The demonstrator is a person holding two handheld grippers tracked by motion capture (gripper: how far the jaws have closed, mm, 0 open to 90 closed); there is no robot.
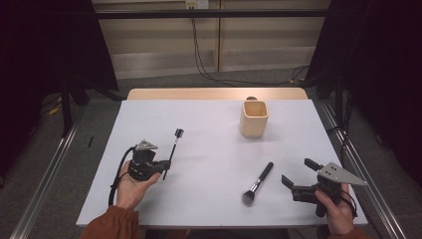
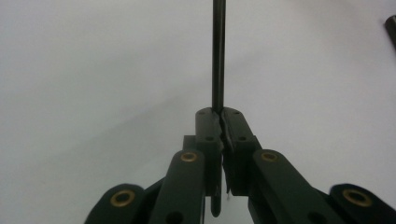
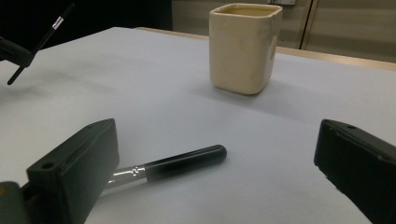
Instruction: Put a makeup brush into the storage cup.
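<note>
Two brushes out on the table, one of them already pinched

A white table [image 1: 209,129] is seen with a cream square cup [image 1: 254,118] stood toward the far side. The right gripper [image 1: 297,175] is held low near the right edge with its jaws spread wide, nothing between them, and the thick black brush [image 1: 259,183] is laid flat just to its left. The left gripper [image 1: 164,167] is clamped tight on the thin brush [image 1: 174,147], which is held off the tabletop, pointing away from the person.
</note>
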